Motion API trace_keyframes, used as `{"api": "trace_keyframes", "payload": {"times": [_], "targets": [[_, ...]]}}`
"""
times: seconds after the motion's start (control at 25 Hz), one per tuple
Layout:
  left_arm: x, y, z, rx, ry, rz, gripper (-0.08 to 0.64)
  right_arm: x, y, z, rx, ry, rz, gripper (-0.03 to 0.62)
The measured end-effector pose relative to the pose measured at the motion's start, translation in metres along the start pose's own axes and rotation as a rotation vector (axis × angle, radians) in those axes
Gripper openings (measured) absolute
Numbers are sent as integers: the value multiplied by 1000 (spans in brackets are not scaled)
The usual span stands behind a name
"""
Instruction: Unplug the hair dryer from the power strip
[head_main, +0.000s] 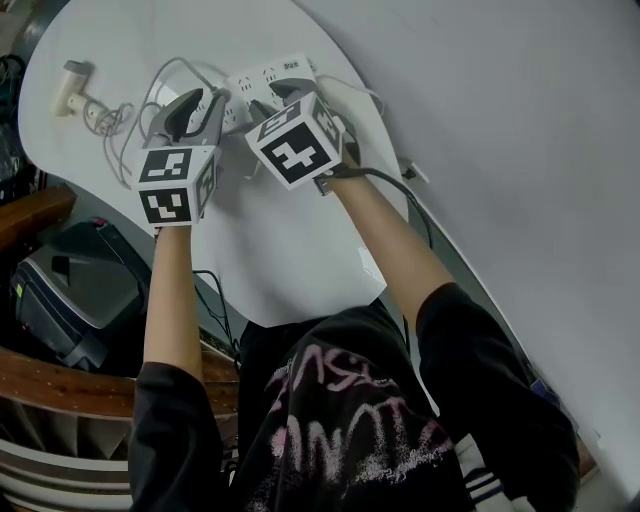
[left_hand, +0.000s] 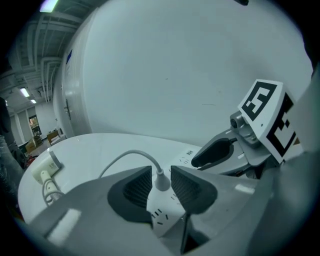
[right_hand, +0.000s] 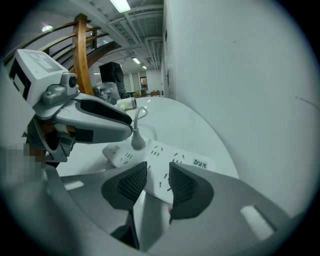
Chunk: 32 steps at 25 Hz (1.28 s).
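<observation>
A white power strip (head_main: 262, 80) lies on the white table (head_main: 290, 250) close to the wall. One white plug (left_hand: 161, 180) sits in it, and its cord (left_hand: 125, 157) curves off left toward the small white hair dryer (head_main: 72, 85) at the table's far left. My left gripper (left_hand: 161, 184) is shut on that plug, a pad on each side. My right gripper (right_hand: 157, 182) has its jaws drawn close together, down on the near end of the strip (right_hand: 160, 155). In the head view the left gripper (head_main: 222, 108) and right gripper (head_main: 285, 92) meet over the strip.
The white wall (head_main: 500, 150) runs right beside the strip. A black cable (head_main: 405, 185) trails over the table's right edge. Below the table's left edge stand a dark grey case (head_main: 70, 290) and a wooden railing (head_main: 40, 210). The person's body blocks the near side.
</observation>
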<state>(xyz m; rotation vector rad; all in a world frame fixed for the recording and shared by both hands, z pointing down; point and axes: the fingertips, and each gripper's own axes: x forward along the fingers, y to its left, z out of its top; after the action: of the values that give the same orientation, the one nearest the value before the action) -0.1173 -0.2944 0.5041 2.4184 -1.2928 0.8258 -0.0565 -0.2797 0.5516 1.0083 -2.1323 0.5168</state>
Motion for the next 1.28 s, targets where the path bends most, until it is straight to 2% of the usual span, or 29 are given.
{"api": "trace_keyframes", "payload": {"times": [0.68, 0.8, 1.28], "targets": [[20, -1, -5, -13, 39, -10, 112, -2, 1, -1, -1, -6, 2, 157], [22, -1, -6, -17, 52, -10, 83, -2, 1, -1, -6, -5, -1, 158], [21, 1, -5, -37, 58, -28, 72, -1, 1, -1, -16, -1, 0, 158]]}}
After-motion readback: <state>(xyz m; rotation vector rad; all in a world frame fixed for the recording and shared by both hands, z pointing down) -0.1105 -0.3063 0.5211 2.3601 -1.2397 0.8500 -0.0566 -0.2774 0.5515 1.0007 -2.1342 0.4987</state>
